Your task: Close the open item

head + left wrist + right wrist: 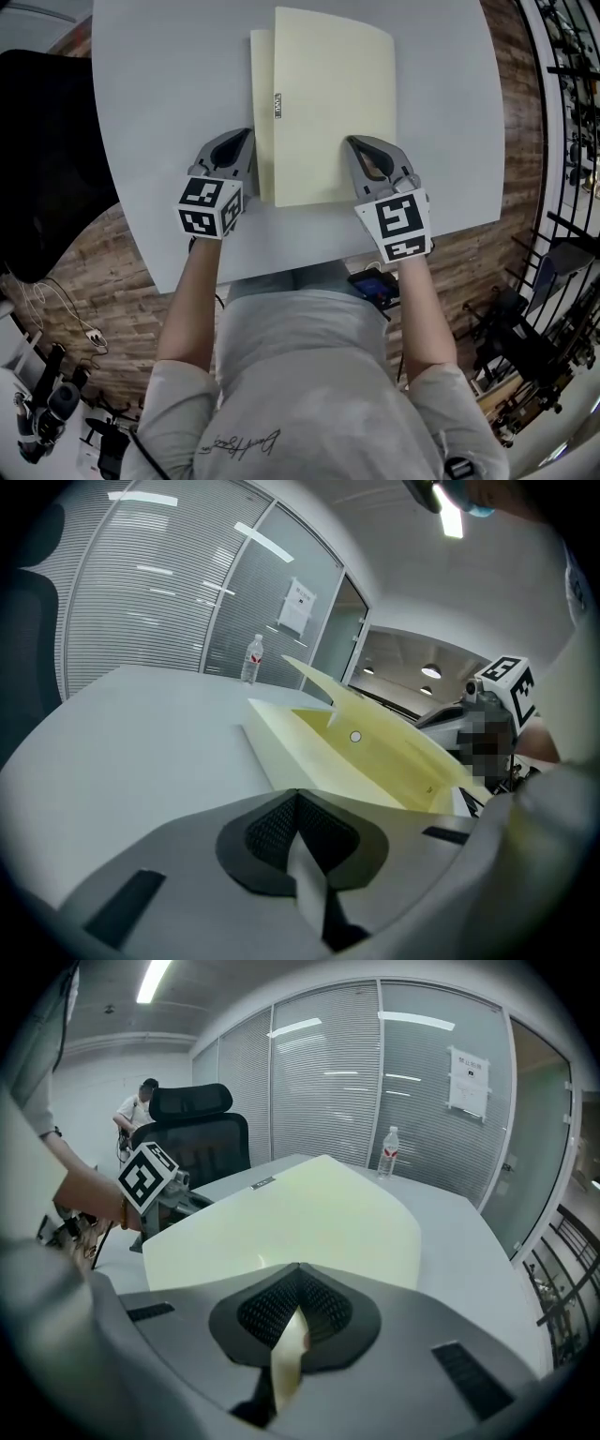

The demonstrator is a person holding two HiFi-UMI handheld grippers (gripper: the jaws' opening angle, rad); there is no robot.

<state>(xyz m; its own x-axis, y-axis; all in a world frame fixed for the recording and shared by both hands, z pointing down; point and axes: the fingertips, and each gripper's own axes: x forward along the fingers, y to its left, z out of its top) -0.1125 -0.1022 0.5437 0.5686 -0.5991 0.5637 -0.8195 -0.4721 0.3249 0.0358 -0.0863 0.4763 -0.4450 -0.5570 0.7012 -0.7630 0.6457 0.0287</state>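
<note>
Your right tongs are clenched on the near edge of the cover of a pale yellow folio case. A sliver of that yellow leaf shows between the jaws. Your left tongs are drawn together just beside the case's near left corner. Only a pale grey strip shows between them, nothing yellow, so I judge they hold nothing.

The case lies flat in the middle of the white surface, right in front of you. Its cover is raised and sits off to the right, so a strip of the base shows along the left. The left gripper view looks into the gap, where there is a small round fastener on the inner face.

To close it well:
- Lower the cover in an arc towards the left and don't drag it. The hinge seems to run along the right side.
- Line the cover's left edge up with the base's left edge before you let go.
- Steady the base with the left tongs if it starts to slide on the smooth surface.
- Press near the fastener at the end, since a light drop may leave the cover sprung up.

A narrow label tab sits on the cover's left edge, but its print is too small to read. The same goes for the notice on the glass wall and the label on the water bottle at the far end of the surface. The cursive script on your shirt is not legible either. The marker cubes carry only black-and-white square patterns.
</note>
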